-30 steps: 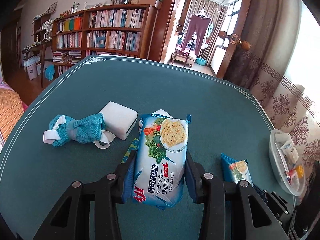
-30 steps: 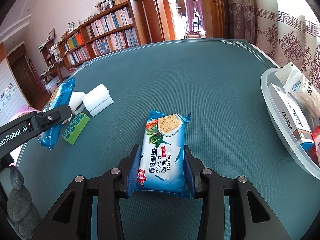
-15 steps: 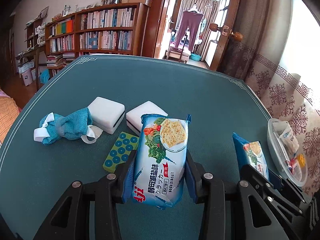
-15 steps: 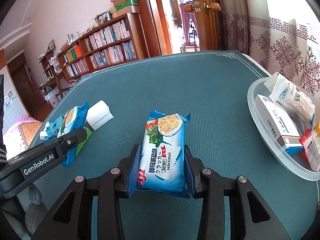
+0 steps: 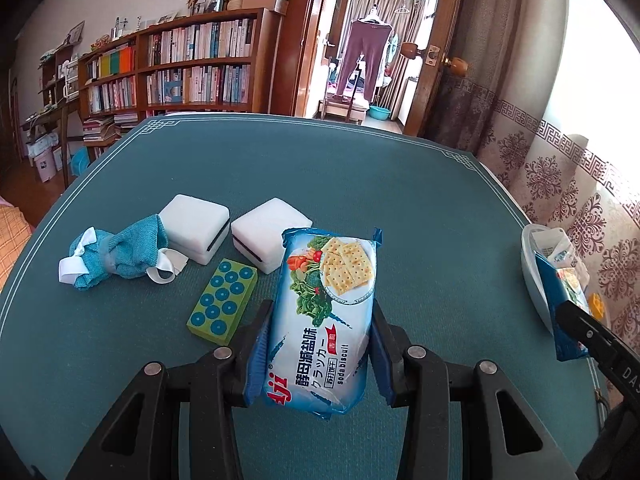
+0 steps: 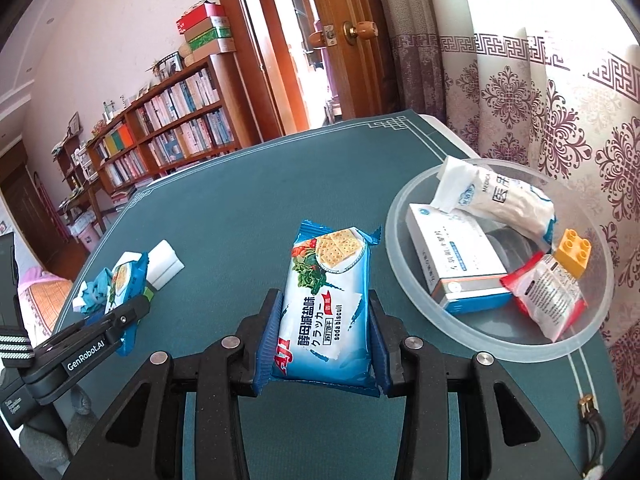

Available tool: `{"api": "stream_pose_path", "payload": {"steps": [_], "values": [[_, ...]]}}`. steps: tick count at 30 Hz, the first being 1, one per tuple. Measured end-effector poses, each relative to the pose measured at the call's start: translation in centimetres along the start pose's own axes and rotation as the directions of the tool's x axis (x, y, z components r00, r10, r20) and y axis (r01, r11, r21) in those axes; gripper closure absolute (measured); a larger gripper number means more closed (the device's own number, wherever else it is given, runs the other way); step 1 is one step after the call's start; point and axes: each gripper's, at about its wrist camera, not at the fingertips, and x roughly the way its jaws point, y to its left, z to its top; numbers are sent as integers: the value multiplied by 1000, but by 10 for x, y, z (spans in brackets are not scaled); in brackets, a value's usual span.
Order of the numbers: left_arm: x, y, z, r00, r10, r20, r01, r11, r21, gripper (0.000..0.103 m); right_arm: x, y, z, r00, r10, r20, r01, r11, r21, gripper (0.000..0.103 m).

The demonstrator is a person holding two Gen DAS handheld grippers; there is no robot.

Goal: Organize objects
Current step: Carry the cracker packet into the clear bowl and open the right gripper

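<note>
Both grippers had swung toward the table's right edge since a second before, and the clear bowl (image 6: 496, 344) now sat just beside the right gripper (image 6: 322, 316) instead of off at the frame's margin. That gripper was clamped on a soda biscuit packet (image 6: 324, 304), held above the green table (image 6: 240, 208) near the bowl's rim. The left gripper (image 5: 320, 344) gripped a second soda biscuit pack (image 5: 324, 312) in the same way, further from the bowl, with the white sponges (image 5: 272, 240), dotted green block (image 5: 222, 300) and teal cloth bundle (image 5: 116, 254) lying toward the left edge beyond it. Each packet looked light, its film slick and crinkly, the crackers inside brittle; a side grip across the lower half, pressing gently, seemed safest to avoid crushing them or letting it slide.
</note>
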Motion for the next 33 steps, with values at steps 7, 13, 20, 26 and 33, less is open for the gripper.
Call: {"api": "stream_pose_path", "payload": {"steps": [7, 13, 20, 26, 33], "values": [[0, -2, -1, 1000, 0, -3, 0, 1000, 4, 57, -8, -41, 14, 999, -43, -18, 44, 997, 66, 62], [1, -2, -2, 1000, 0, -4, 0, 1000, 5, 57, 5, -76, 24, 994, -88, -65, 95, 989, 116, 62], [4, -2, -5, 1000, -1, -10, 1, 1000, 7, 57, 35, -99, 34, 986, -130, -108, 144, 979, 143, 62], [3, -5, -7, 1000, -12, -13, 13, 1000, 19, 57, 45, -108, 43, 981, -164, -106, 179, 973, 147, 62], [1, -7, -8, 1000, -25, -13, 25, 999, 30, 57, 46, -114, 44, 976, -192, -100, 206, 967, 151, 62]]}}
